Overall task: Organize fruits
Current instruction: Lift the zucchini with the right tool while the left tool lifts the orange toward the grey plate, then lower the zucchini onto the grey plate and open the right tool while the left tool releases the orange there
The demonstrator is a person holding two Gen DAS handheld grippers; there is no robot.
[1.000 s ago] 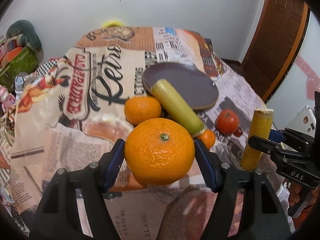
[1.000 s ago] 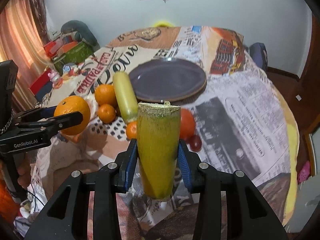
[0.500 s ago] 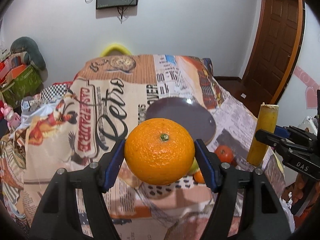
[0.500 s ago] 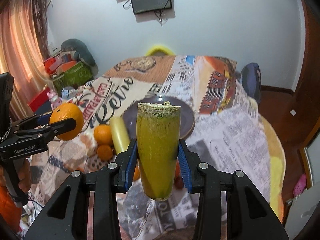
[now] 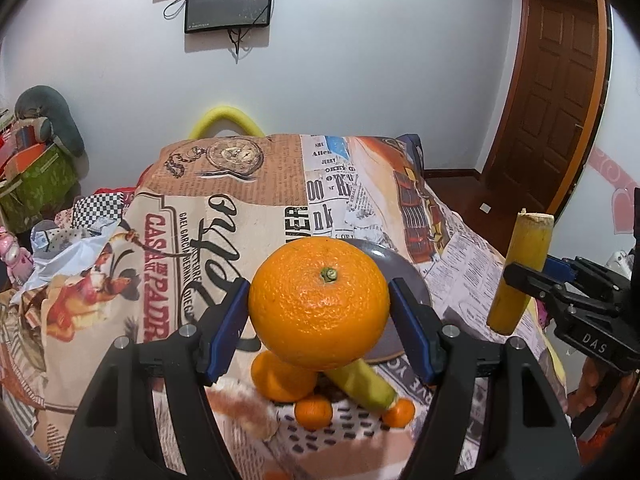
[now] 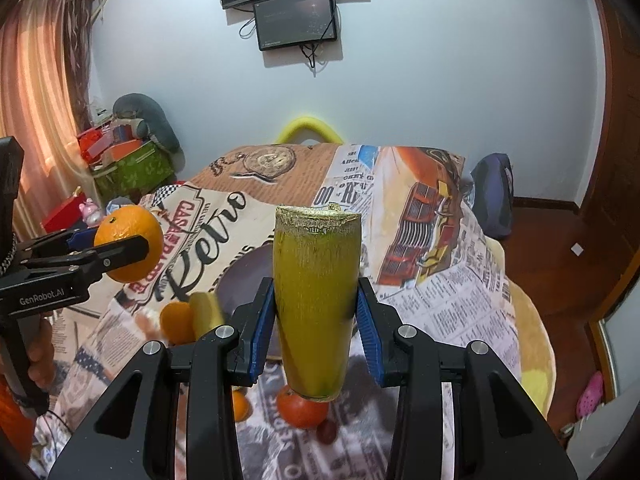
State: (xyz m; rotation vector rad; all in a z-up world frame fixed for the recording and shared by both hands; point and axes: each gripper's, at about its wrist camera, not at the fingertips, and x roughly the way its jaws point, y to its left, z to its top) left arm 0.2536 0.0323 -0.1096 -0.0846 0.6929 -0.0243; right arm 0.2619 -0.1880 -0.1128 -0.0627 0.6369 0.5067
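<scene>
Pale wall (image 6: 440,100) with two dark screens (image 6: 296,20), brown wooden door (image 5: 560,92), pink curtain (image 6: 36,120).

Bare tablecloth (image 5: 256,216) beyond the plate (image 5: 404,268); fruit cluster (image 5: 320,392) crowding its near edge.

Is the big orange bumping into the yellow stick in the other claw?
Apart. In the left wrist view the big orange sits in the left gripper, and tablecloth shows between it and the yellow stick in the right gripper.

plate (image 5: 404,276) mostly hidden, tomato (image 6: 302,410) partly hidden
</scene>
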